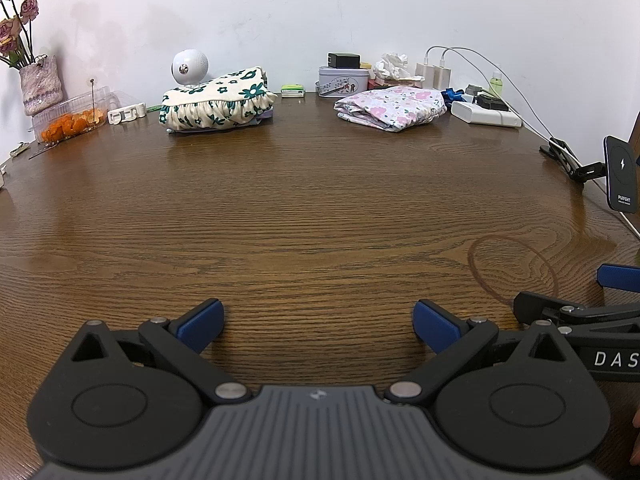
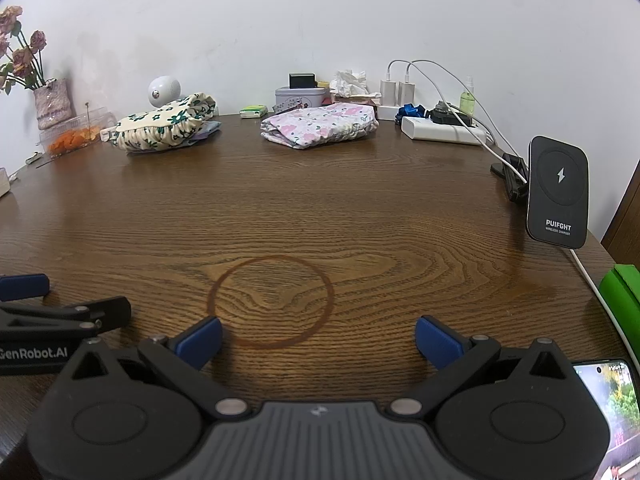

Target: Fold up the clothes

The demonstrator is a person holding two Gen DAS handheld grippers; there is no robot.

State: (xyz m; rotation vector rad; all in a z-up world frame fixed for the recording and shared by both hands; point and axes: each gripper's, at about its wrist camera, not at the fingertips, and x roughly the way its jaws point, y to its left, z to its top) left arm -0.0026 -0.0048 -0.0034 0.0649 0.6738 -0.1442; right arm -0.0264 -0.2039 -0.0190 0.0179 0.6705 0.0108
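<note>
Left gripper (image 1: 318, 326): jaws wide apart, empty, low over the table (image 1: 320, 220).
Right gripper (image 2: 318, 338): jaws wide apart, empty, just beside the left.
Green-flowered garment (image 1: 218, 100): far ahead, left of both, long axis crosswise; left nearer.
Pink-flowered garment (image 2: 320, 126): far ahead, roughly centred on the right gripper, crosswise.

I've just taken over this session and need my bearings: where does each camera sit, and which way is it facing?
Left wrist: on the left gripper, low over the wooden table, facing the far wall; its blue fingers show open, the right gripper at the right edge.
Right wrist: on the right gripper, facing the same way; the left gripper shows at the left edge, a wireless charger on the right.
Shared: the green-flowered folded garment, the pink-flowered folded garment and the ring stain.
</note>
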